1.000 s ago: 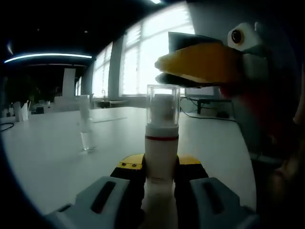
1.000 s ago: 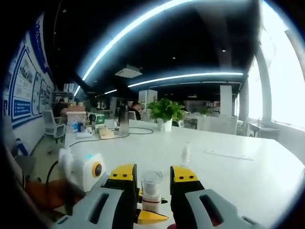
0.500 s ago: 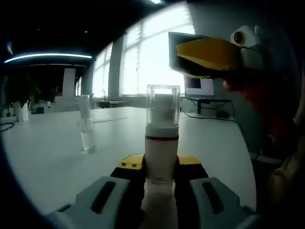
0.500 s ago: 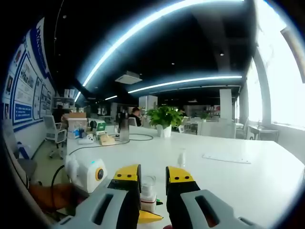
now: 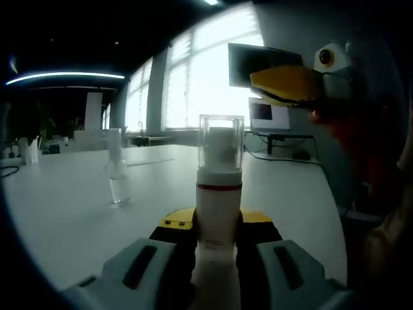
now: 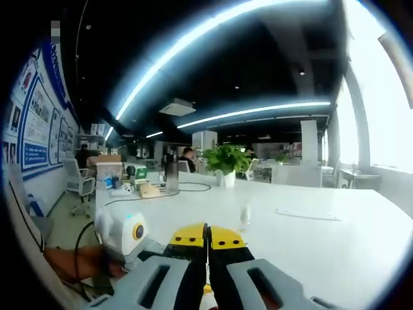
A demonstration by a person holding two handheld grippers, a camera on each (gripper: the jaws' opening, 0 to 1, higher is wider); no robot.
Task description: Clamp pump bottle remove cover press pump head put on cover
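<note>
The left gripper (image 5: 217, 240) has its yellow-tipped jaws clamped on the pump bottle (image 5: 218, 200), holding it upright above the white tabletop (image 5: 77, 206). The bottle is a white cylinder with a thin red band at the shoulder, and a clear cover (image 5: 221, 143) sits over the white pump head. The right gripper (image 6: 207, 240) has its jaws pressed together with nothing between them, hanging up high off to the bottle's right. A small clear bottle (image 5: 117, 174) stands farther back on the tabletop.
</note>
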